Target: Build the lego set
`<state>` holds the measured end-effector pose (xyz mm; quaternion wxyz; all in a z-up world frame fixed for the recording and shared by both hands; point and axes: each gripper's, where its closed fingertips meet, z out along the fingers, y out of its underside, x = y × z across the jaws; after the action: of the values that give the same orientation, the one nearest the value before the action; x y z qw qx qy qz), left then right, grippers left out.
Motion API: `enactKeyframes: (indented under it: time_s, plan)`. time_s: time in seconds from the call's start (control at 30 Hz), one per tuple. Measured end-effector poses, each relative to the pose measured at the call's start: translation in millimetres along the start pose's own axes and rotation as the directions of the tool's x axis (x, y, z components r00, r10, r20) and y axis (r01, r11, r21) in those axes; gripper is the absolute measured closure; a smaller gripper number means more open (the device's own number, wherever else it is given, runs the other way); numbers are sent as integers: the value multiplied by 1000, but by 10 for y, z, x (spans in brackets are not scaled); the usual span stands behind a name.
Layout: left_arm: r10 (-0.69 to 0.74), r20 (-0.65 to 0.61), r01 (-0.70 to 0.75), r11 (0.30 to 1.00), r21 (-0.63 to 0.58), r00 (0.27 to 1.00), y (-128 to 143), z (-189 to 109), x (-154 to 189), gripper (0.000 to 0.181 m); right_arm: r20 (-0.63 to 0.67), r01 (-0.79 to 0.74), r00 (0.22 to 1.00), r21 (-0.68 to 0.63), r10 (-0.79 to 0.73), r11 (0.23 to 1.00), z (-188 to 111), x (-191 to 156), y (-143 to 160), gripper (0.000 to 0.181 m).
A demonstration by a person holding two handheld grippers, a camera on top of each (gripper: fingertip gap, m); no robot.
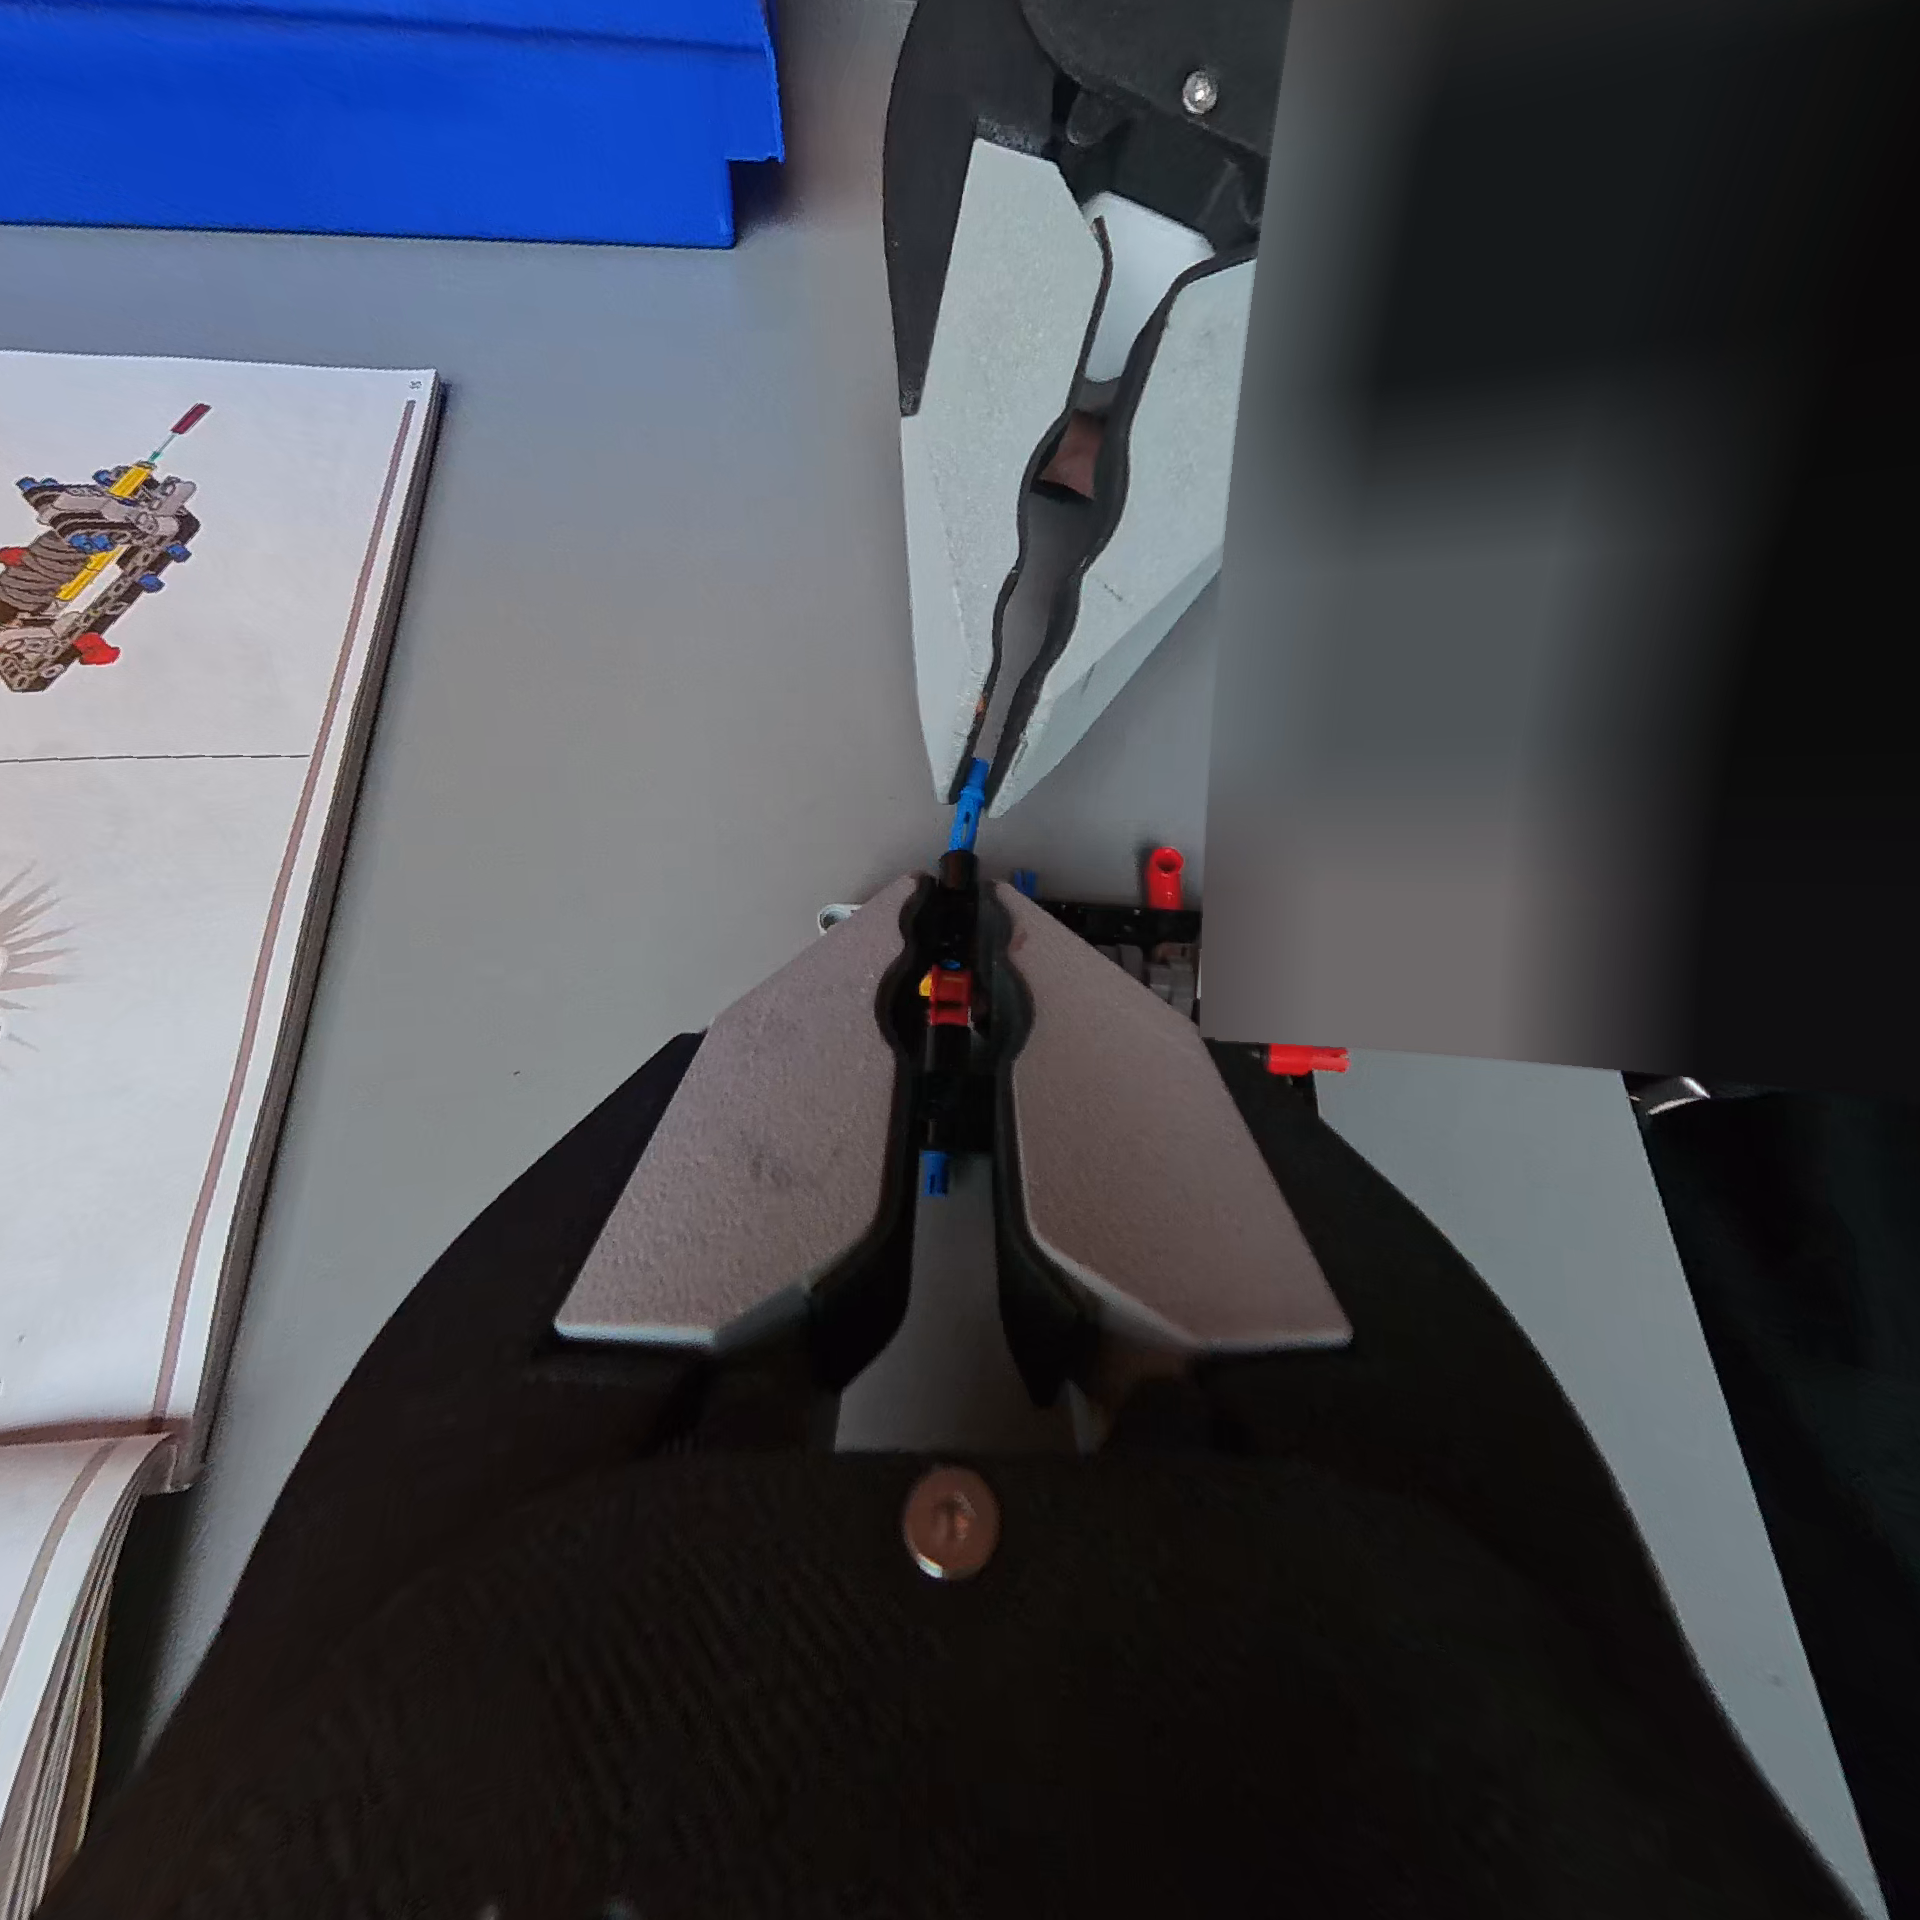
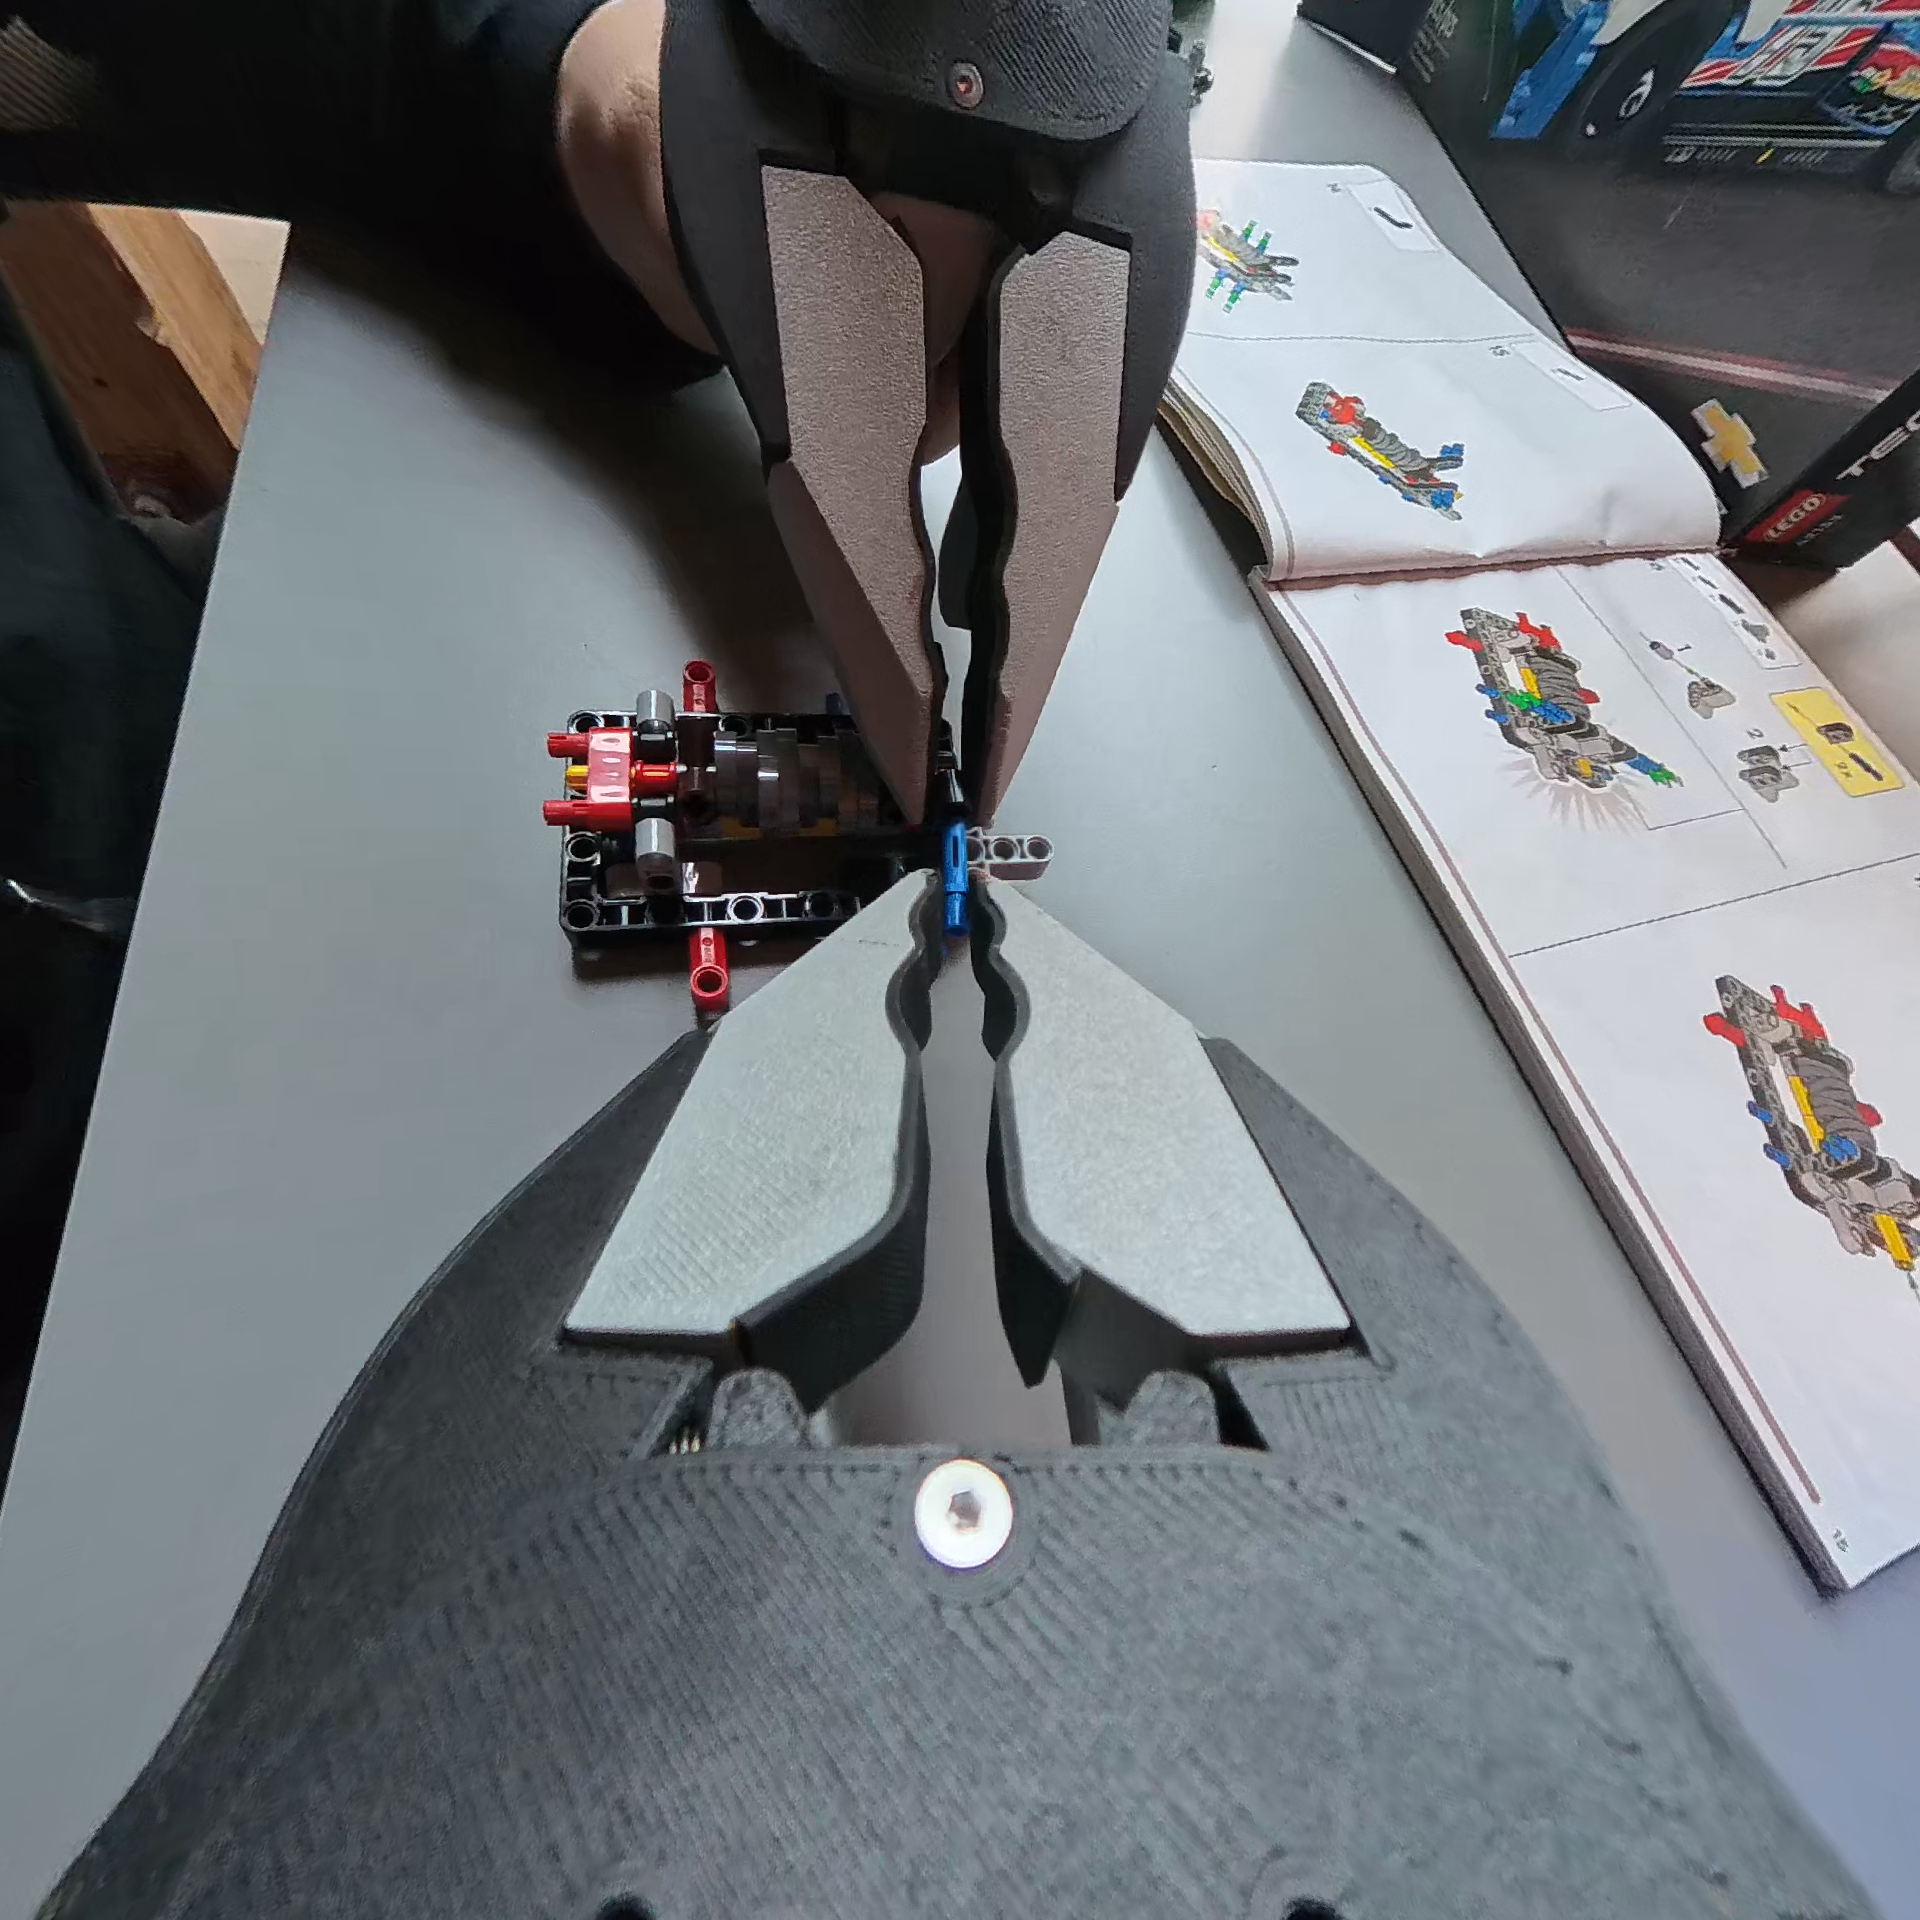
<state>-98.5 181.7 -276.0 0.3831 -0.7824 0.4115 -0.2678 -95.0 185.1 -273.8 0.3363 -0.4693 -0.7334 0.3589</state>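
On a grey table [image 2: 312, 520], the left gripper [image 1: 954, 883] was clamped on the end of the black frame [image 2: 665, 914] of the half-built model. The right gripper [image 2: 954, 894] pinched a blue pin [image 2: 954, 873], its tip at the frame's end hole. The pin likely needed pushing straight along its axis, with the frame held firm.

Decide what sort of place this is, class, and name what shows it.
Probably a hobby or workshop table: a grey tabletop holding an open instruction booklet, a part-built Lego assembly and the set's box.
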Motion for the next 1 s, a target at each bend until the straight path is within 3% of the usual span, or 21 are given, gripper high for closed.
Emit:
enactKeyframes:
  time_s: [0.47, 1.0]
  plan:
    - [52, -14, -52, 999, 2, 999, 6, -1, 25, 176, 32, -29, 999, 50, 28, 998, -33, 1, -56, 181]
    - [54, -26, -55, 998, -10, 998, 11, 2, 51, 176, 42, 17, 999, -6, -16, 1000, -15, -52, -23, 180]
